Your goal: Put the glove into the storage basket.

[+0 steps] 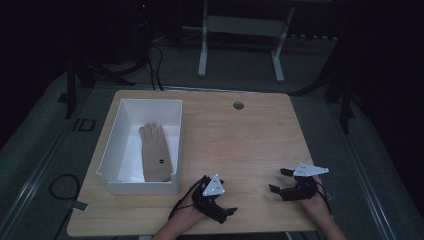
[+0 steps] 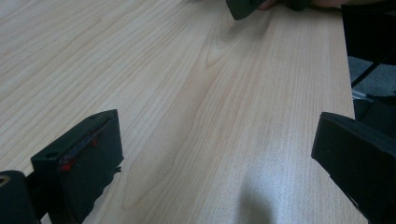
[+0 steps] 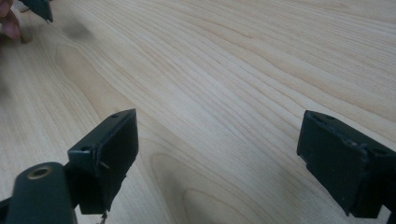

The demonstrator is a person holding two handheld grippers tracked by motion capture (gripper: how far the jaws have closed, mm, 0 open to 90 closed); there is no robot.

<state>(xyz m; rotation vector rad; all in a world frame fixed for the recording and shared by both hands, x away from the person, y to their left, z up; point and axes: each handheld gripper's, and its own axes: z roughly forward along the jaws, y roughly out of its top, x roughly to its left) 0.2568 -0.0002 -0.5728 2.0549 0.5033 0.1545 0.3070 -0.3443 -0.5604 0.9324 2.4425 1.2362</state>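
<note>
Glove (image 1: 155,151) in bin (image 1: 111,145); left gripper (image 1: 226,212), right gripper (image 1: 278,181) gape, low over table (image 1: 240,140).

A tan glove (image 1: 154,152) lies flat inside the white bin (image 1: 114,129).

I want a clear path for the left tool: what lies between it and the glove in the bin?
In the high view, bare tabletop, then the white bin's near wall, separates the left tool from the glove.

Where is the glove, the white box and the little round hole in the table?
glove (image 1: 154,152): high view, on its palm, lying flat inside the box.
white box (image 1: 111,145): high view, on its left wall.
round hole (image 1: 238,105): high view, on its centre, near the table's far edge.
</note>
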